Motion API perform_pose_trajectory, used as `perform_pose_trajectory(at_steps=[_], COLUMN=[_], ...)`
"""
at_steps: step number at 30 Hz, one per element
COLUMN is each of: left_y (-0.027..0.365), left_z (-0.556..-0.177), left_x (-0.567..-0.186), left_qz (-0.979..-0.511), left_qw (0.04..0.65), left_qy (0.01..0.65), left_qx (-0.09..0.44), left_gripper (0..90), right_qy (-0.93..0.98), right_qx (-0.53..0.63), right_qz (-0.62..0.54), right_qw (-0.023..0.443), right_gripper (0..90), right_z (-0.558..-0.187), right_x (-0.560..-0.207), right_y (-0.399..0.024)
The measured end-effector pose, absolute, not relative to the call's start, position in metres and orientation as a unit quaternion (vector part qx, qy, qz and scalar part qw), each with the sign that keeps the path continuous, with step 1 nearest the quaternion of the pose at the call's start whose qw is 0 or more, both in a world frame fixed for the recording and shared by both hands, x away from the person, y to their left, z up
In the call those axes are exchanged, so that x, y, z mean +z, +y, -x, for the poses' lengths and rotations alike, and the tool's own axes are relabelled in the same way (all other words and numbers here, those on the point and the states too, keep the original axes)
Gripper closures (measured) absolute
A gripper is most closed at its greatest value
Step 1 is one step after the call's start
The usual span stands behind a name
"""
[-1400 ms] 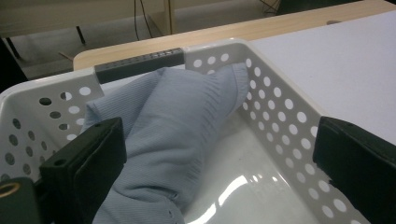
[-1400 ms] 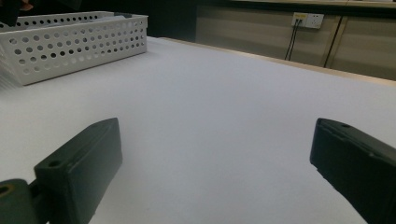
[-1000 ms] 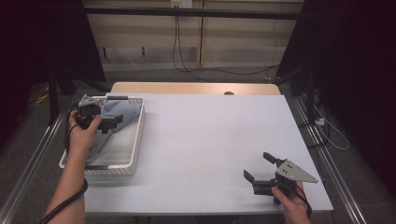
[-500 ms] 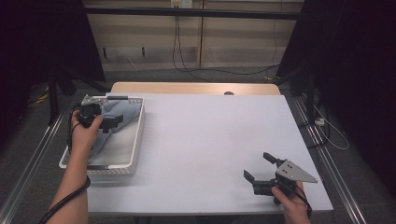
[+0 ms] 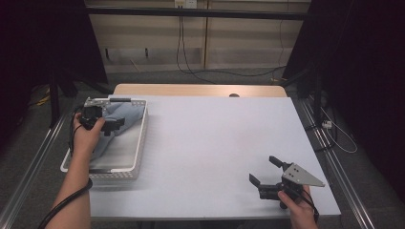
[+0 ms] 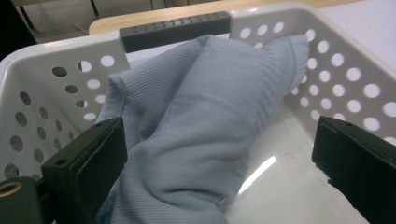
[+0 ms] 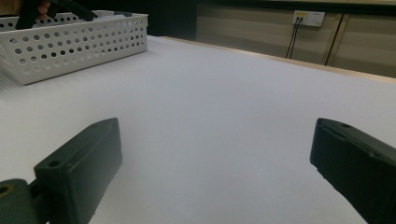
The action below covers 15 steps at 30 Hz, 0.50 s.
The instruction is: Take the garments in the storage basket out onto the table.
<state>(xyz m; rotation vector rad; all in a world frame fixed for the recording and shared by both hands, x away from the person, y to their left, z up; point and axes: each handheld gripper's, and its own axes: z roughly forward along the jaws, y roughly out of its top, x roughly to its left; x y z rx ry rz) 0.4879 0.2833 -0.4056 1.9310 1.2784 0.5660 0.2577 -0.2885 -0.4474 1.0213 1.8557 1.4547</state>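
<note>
Your basket [image 5: 139, 143], white and perforated, sits at the table's [image 5: 215, 138] left edge, about nine o'clock from its centre in the high view, and it holds one thing: a pale blue ribbed cloth [image 5: 119, 119] heaped toward the basket's far end. Your left gripper [image 5: 102, 125] is down inside that basket, over the cloth, with your hand wrapped around its body. The left gripper view gives what the high view cannot: the cloth [image 6: 196, 135] rises in a fold between the two jaws, which stand wide apart and released, the left one just beside or perhaps brushing the fabric, though the angle is too close to be sure of contact; the right jaw is clear of it, over the bare glossy floor of the basket [image 6: 355, 74]. A dark bar caps the basket's far rim at twelve o'clock in that view. Your right gripper [image 5: 267, 172] rests low over the table near five o'clock, well apart from the basket, jaws spread and holding nothing. The right gripper view shows bare white table [image 7: 224, 116] between those jaws, and the basket's [image 7: 79, 42] holed side wall off at ten o'clock, with the left gripper [image 7: 60, 7] dark above its rim.
</note>
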Motion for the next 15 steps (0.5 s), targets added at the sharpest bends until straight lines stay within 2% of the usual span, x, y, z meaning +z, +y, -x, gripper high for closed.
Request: perform_pose_trajectory(at_steps=[15], left_y=[0.282], left_z=[-0.503], left_x=[-0.419], left_qz=[-0.760], left_qw=[0.324], left_qy=[0.523], left_qx=[0.210], left_gripper=[4.4], right_qy=[0.693], right_qx=[0.546], right_qz=[-0.380], right_qw=[0.278], right_gripper=[2.0], right_z=[-0.257], right_x=[-0.447], right_y=[-0.288])
